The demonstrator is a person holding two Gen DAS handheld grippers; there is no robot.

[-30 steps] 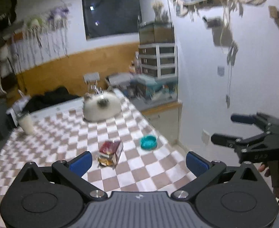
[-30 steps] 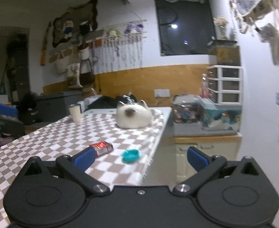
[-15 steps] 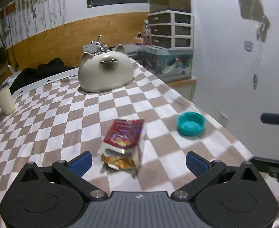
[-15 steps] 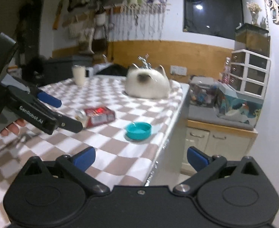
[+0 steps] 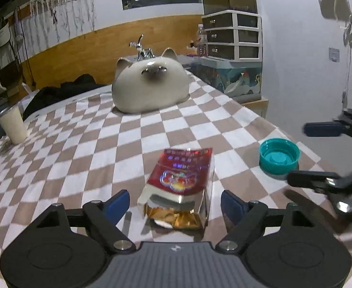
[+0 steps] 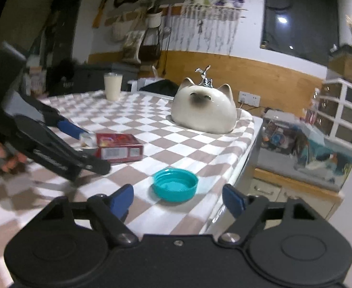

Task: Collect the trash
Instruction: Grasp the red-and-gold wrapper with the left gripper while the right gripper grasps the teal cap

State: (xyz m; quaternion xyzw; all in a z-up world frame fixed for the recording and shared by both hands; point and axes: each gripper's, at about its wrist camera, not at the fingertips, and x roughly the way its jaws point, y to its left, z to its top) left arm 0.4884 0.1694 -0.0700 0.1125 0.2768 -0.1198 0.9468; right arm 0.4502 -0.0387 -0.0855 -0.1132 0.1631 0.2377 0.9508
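Only right wrist view shows pack (image 6: 119, 147) barcode side; left gripper (image 6: 87, 144) fingers astride.

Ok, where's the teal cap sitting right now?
The teal cap lies open side up near the table's right edge, just ahead of the open right gripper, right of the red packet that the open left gripper straddles.

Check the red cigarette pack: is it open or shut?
Open. The red cardboard cigarette pack lies flat on the checkered tablecloth, flip top lifted, gold foil showing inside.
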